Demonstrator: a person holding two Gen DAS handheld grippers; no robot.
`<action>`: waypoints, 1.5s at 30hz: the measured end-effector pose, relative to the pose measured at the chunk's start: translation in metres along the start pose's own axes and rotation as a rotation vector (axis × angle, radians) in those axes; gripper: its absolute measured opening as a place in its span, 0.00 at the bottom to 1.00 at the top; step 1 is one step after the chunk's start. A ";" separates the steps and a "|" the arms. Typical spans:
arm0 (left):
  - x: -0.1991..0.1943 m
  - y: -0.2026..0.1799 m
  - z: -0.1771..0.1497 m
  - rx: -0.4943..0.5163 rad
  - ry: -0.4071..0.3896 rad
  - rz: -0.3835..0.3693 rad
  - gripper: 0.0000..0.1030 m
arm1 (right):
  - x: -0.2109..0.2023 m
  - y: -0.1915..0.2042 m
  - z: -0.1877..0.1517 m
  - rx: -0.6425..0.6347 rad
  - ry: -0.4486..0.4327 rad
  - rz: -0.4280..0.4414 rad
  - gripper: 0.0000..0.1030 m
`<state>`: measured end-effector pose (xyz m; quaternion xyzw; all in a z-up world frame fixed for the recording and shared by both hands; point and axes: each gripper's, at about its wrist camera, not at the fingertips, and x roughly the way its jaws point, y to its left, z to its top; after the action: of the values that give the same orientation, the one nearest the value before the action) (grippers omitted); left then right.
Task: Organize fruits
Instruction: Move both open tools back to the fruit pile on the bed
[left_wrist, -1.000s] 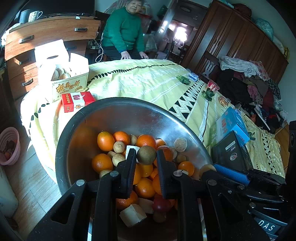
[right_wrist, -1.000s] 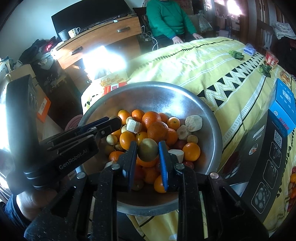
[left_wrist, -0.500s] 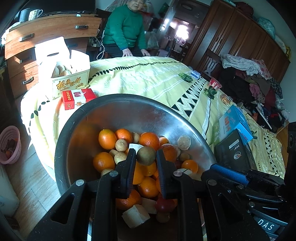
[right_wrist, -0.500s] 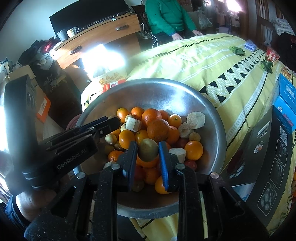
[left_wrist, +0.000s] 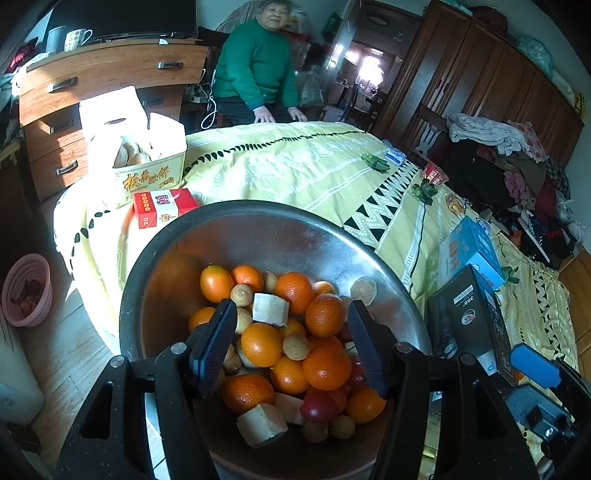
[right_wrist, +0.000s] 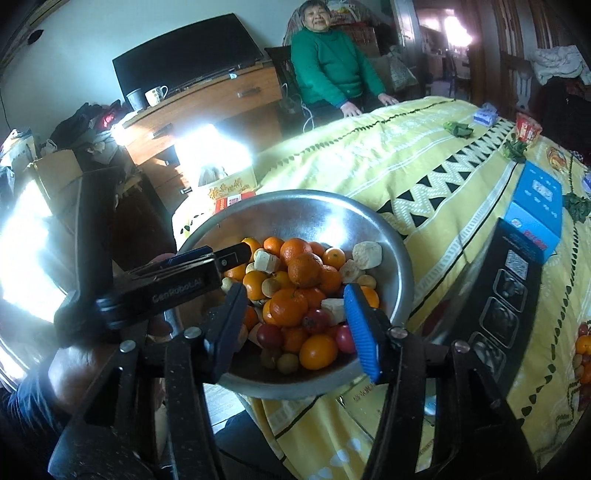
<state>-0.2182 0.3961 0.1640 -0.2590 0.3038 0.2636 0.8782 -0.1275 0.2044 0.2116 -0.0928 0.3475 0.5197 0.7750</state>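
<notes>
Both my left gripper (left_wrist: 291, 347) and right gripper (right_wrist: 295, 325) have sprung wide, empty, their 2 kiwis dropped into the bowl (left_wrist: 280, 236), so I regrasp.

- I see a bowl (left_wrist: 280, 236) of brushed metal, dull sheen, smooth inside.
- The oranges (left_wrist: 325, 363) in it look glossy, finely pitted.
- Under the bowl, the yellow cloth (left_wrist: 295, 166) is soft, matt woven fabric.
- Behind the bowl, a red box (left_wrist: 162, 206) of glossy card.
- My left gripper (left_wrist: 291, 347) is matt black plastic; the right gripper (right_wrist: 295, 325) has one ribbed blue pad.
- Beyond the box, a varnished wood dresser (left_wrist: 110, 74).
</notes>
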 end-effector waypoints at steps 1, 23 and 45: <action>-0.004 -0.007 0.000 0.009 -0.010 -0.003 0.64 | -0.010 -0.005 -0.006 0.005 -0.013 -0.014 0.65; -0.011 -0.315 -0.112 0.480 0.162 -0.459 0.66 | -0.168 -0.200 -0.205 0.476 -0.001 -0.397 0.70; 0.132 -0.518 -0.208 0.706 0.334 -0.642 0.50 | -0.196 -0.309 -0.274 0.713 -0.053 -0.381 0.70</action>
<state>0.1100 -0.0678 0.0864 -0.0652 0.4157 -0.1837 0.8884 -0.0227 -0.2160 0.0653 0.1324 0.4624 0.2158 0.8498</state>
